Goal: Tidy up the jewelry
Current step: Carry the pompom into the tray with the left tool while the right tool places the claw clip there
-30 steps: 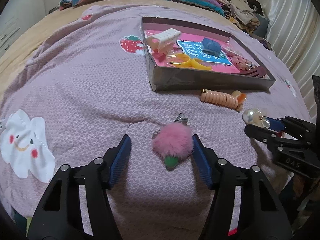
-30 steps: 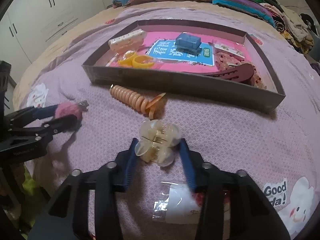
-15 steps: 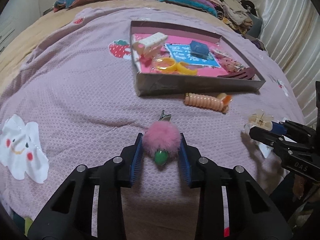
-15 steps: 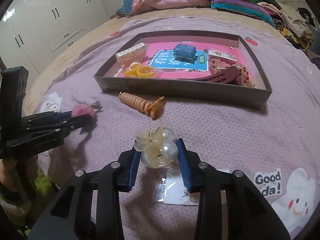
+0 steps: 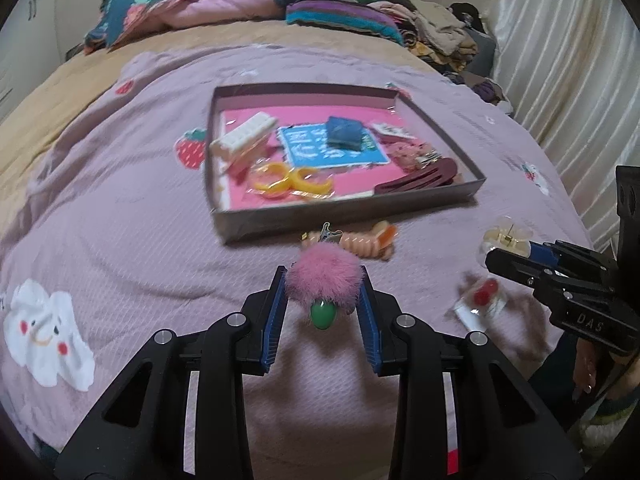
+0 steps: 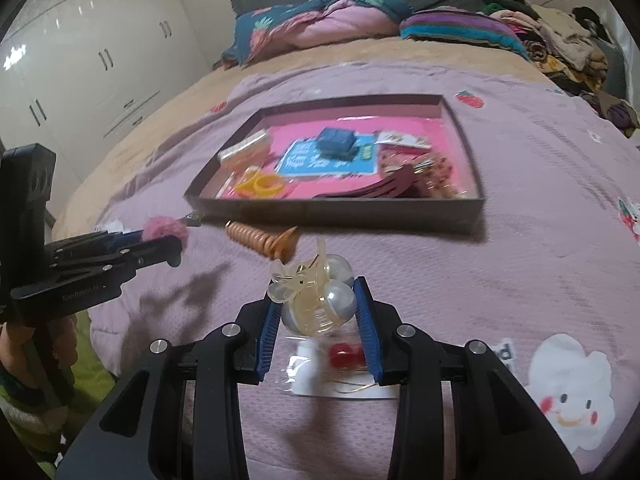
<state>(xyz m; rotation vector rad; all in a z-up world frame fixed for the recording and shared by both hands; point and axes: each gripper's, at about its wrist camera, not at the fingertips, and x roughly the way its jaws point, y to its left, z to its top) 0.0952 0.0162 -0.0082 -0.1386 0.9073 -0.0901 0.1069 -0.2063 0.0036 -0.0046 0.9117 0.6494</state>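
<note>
My left gripper (image 5: 322, 292) is shut on a fluffy pink pompom hair clip (image 5: 323, 280) with a green bead, held above the lilac bedspread. The same pink pompom clip (image 6: 165, 229) shows at the left of the right wrist view. My right gripper (image 6: 318, 304) is shut on a clear claw clip with pearls (image 6: 316, 300), also lifted; this pearl clip (image 5: 505, 236) appears at the right of the left wrist view. Beyond both lies a shallow grey box (image 5: 348, 216) with a pink floor, holding several hair accessories.
An orange spiral hair tie (image 5: 368, 242) lies just in front of the box. A small plastic packet with red earrings (image 6: 344, 364) lies on the spread under my right gripper. Bedding and clothes are piled at the far end, curtains to the right, white wardrobes to the left.
Left jaws closed on the pink pompom clip and lifted it off the bedspread. Right gripper tightened on the pearl claw clip and raised it, uncovering the earring packet. Both moved toward the box.
</note>
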